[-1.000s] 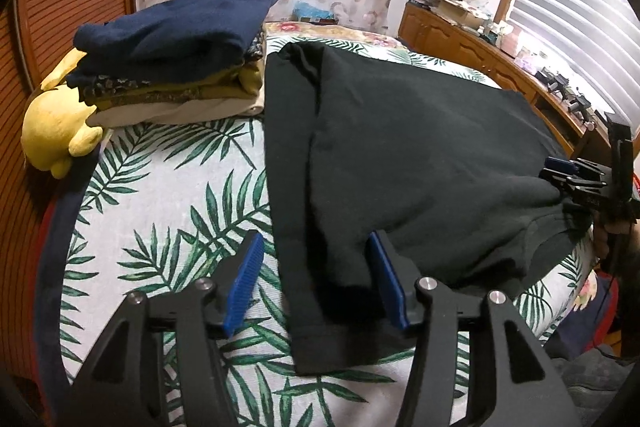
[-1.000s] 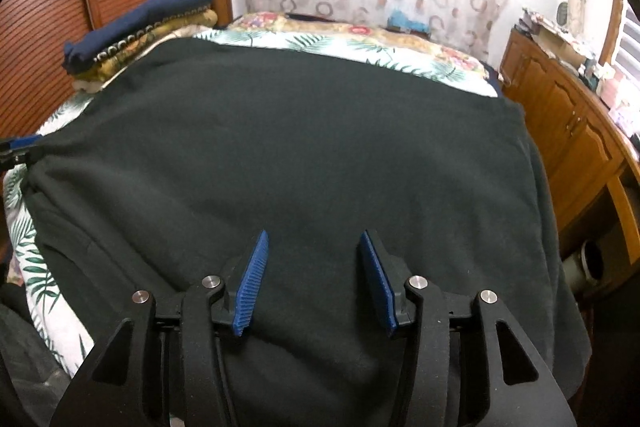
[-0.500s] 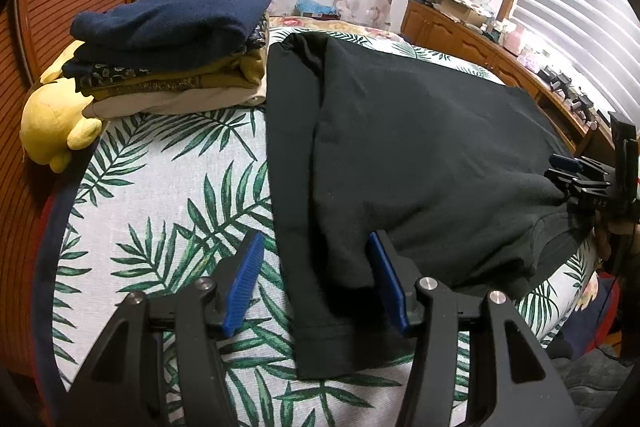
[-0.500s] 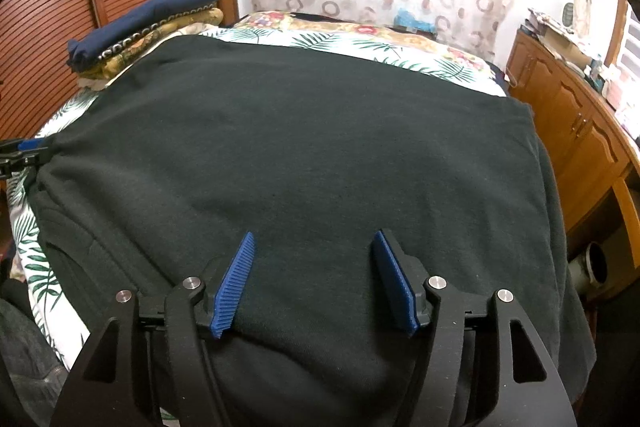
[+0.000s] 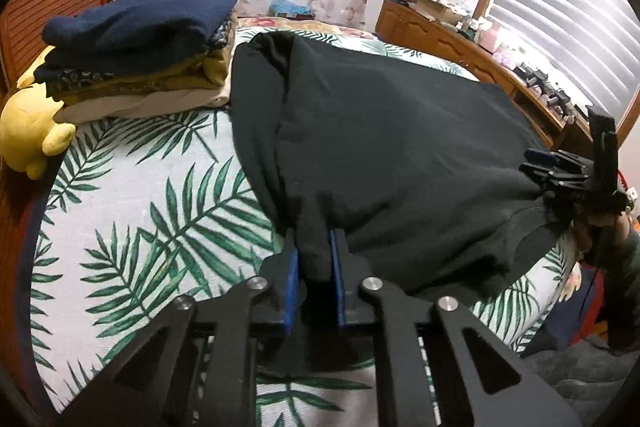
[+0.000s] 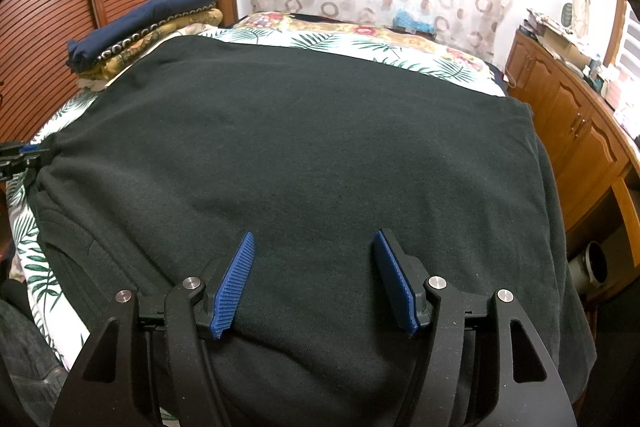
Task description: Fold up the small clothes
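My right claw (image 6: 314,279) hangs over the near part of the dark green garment (image 6: 304,155), blue pads (image 6: 236,283) spread wide, nothing between them. Garment lies flat across the bed (image 6: 360,47) with the palm-leaf sheet, right edge draping over the side. Left claw (image 6: 18,157) sits at the garment's far left edge; can't tell its grip from here. Folded clothes stack (image 6: 144,27) sits at back left, navy piece on top. Wooden cabinet (image 6: 568,115) on the right.

A bed (image 5: 132,195) in a palm-leaf sheet is carrying everything. A dark green garment (image 5: 400,147) is lying spread across it, with a stack of folded clothes (image 5: 144,59) and a yellow plush toy (image 5: 28,135) sitting beside.
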The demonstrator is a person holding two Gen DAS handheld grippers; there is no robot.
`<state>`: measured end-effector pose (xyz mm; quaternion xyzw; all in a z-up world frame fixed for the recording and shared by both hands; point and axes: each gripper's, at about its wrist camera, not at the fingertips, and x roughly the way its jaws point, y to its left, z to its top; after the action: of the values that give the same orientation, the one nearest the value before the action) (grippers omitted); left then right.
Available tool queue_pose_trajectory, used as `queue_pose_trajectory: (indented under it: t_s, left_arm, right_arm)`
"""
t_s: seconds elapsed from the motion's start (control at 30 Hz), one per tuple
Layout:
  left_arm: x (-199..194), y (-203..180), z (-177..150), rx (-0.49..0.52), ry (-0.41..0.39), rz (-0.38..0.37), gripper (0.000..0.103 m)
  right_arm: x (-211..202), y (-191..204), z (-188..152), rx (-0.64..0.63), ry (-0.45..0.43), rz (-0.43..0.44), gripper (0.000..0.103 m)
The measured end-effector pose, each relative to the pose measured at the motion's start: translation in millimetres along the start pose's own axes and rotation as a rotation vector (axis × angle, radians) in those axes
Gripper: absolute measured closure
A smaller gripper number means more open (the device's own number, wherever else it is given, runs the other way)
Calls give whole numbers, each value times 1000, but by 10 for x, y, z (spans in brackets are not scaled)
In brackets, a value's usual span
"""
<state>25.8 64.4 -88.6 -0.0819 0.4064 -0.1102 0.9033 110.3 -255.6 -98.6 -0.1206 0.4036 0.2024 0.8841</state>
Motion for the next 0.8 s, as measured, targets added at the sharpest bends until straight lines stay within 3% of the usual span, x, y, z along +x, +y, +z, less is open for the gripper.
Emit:
queue_pose_trajectory:
  t_s: [0.33, 0.8]
  left_arm:
    - [-301, -586, 544, 104, -163, -137, 95]
    - [-301, -1671, 1374, 299, -226, -335, 96]
  right_arm:
    - [-14, 16, -1, 0, -4, -24, 39]
    - [-749, -281, 11, 94, -140, -75, 41]
